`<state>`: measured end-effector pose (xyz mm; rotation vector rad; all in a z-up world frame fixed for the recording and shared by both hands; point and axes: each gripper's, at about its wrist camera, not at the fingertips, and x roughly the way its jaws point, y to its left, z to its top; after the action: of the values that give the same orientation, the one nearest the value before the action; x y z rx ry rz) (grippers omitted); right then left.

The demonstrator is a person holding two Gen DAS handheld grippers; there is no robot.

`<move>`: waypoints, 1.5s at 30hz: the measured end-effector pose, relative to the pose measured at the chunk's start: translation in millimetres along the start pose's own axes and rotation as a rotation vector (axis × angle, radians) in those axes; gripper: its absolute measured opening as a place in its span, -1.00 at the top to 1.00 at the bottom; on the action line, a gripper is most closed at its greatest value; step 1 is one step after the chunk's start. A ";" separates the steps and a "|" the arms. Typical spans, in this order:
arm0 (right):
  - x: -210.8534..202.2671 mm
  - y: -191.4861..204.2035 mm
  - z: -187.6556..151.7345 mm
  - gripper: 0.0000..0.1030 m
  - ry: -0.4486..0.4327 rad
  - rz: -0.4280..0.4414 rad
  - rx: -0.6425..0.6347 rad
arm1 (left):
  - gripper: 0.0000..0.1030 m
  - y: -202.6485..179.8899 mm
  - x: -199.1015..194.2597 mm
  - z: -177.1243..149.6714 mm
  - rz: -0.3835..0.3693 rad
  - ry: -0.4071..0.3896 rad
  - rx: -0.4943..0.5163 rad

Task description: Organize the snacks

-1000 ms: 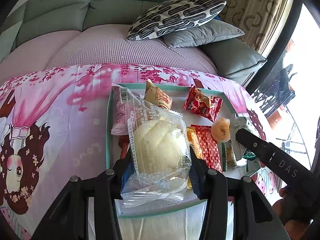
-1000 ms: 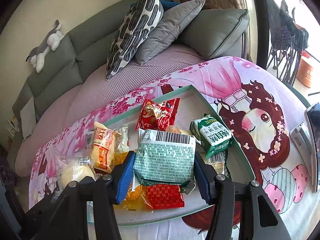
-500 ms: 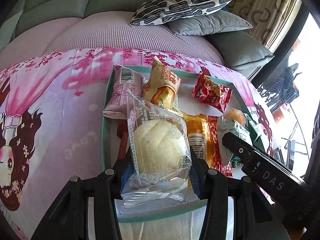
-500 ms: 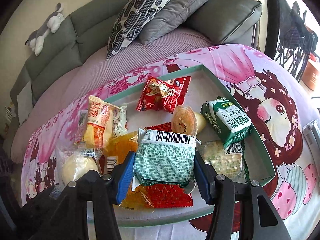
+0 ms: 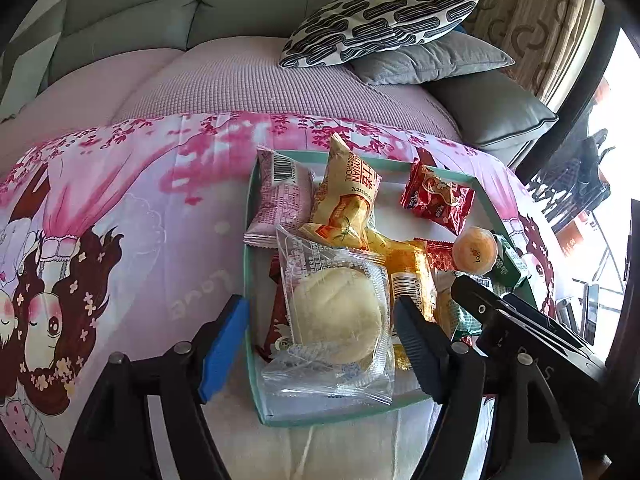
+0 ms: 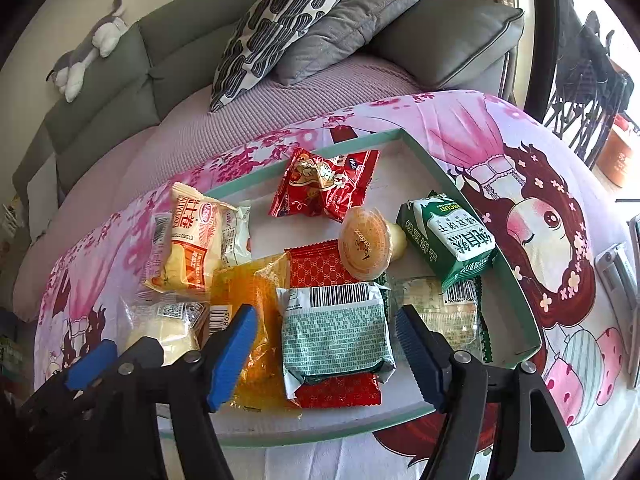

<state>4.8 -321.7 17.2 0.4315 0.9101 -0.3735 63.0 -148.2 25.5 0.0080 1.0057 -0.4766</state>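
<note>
— Our left tongs (image 5: 320,320) gape around the bun (image 5: 336,316), which lies in the tray (image 5: 249,280).
— Only our right view shows the right tongs (image 6: 326,340) wide around the green packet (image 6: 336,336), also in the tray.

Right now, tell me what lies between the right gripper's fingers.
In the right wrist view, a green-patterned snack packet lies between the open right gripper's fingers, on a red packet in the tray.

I'm in a home living room: a grey sofa (image 6: 120,68) with throw pillows (image 6: 280,20), a plush toy (image 6: 88,52) on its back, patterned curtains (image 5: 532,28).
</note>
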 end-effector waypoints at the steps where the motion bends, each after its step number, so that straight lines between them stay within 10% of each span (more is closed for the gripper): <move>1: -1.5 0.5 -0.7 -0.52 -0.002 -0.001 0.001 | -0.53 1.1 -3.2 -0.3 0.005 -0.006 -0.003; 13: -30.5 15.8 -24.0 -1.00 -0.054 -0.017 -0.051 | -0.73 25.9 -37.9 -18.3 0.176 -0.080 -0.007; 45: -55.4 24.0 -69.1 -1.00 -0.033 -0.058 -0.157 | -0.75 59.9 -53.7 -62.8 0.457 -0.006 -0.094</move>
<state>-61.1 -259.1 30.0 0.2550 0.9139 -0.3581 11.7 -60.0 22.4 0.1491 0.9830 -0.0121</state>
